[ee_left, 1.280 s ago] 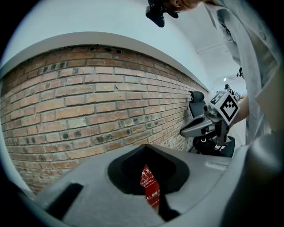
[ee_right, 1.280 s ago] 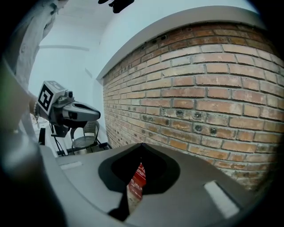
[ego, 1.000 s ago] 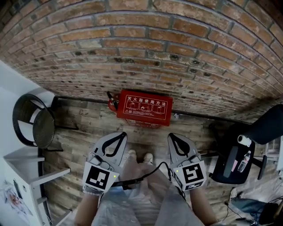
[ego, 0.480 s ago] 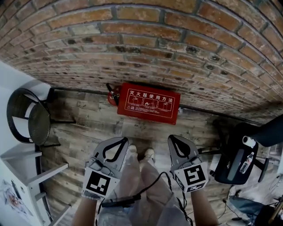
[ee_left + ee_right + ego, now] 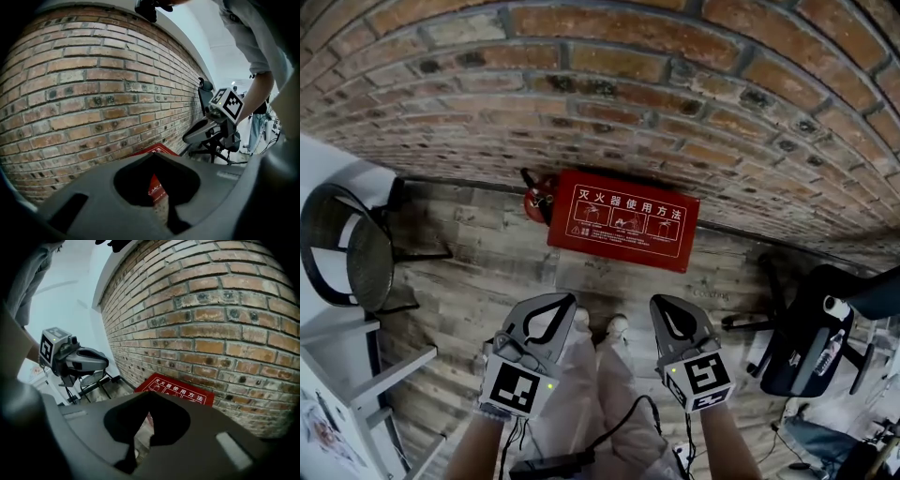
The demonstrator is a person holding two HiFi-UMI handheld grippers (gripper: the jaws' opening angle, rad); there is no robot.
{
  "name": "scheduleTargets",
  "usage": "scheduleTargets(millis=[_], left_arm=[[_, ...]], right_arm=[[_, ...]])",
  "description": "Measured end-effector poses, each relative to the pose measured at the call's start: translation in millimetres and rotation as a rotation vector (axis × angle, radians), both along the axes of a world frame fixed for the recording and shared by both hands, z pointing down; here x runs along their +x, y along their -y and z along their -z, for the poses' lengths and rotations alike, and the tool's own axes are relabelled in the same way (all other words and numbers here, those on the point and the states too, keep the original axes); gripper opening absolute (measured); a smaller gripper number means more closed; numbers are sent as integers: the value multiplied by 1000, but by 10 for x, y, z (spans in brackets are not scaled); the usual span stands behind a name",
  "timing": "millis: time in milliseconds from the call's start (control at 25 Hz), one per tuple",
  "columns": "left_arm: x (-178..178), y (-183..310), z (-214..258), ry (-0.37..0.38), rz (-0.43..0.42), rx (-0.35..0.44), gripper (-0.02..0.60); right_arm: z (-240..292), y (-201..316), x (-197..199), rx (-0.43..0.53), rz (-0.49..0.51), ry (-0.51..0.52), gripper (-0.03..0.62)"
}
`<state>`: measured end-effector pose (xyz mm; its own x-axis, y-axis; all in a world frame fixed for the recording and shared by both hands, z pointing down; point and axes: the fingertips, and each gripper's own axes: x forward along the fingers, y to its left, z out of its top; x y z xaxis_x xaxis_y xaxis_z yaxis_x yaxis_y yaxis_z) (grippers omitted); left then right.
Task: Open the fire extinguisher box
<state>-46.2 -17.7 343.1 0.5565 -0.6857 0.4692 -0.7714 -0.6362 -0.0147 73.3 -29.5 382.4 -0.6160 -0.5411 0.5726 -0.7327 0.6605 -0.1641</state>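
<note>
- Hovering low over the wooden floor (image 5: 478, 253), the left gripper (image 5: 562, 302) and right gripper (image 5: 661, 302) sit side by side at lower centre. Each has its jaws pressed together with nothing between them.
- The red box (image 5: 623, 220) lies at centre frame, above both grippers and apart from them, along the foot of the brick wall (image 5: 581, 84). Its printed lid faces up and looks closed.
- An extinguisher (image 5: 534, 200) pokes out at the box's left end.
- The step in hand appears to be the reach to the lid. The near long edge seems the likeliest place to lift, though no latch or handle can be made out.
- Done well, one gripper would part its jaws before contact, take that edge squarely, and swing the lid up toward the wall. The other would stay ready to steady the box.
- A cable (image 5: 619, 422) trails below the grippers and is worth keeping clear of.
</note>
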Motion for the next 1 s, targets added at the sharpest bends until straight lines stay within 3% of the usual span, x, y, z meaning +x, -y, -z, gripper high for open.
scheduleTargets(millis=[200, 360, 600, 720, 1000], left_arm=[[-99, 139, -421, 31, -1, -38, -3], [-85, 197, -781, 6, 19, -79, -3], [27, 172, -1402, 27, -35, -138, -3], [5, 243, -1600, 36, -16, -141, -3], [-24, 290, -2070, 55, 35, -168, -3]], right_arm=[[-314, 86, 5, -47, -60, 7, 6], [-562, 117, -4, -91, -92, 27, 5], [-1013, 140, -6, -160, -130, 57, 3], [-1271, 126, -3, -189, -123, 34, 2], [-1749, 119, -28, -291, -138, 93, 38]])
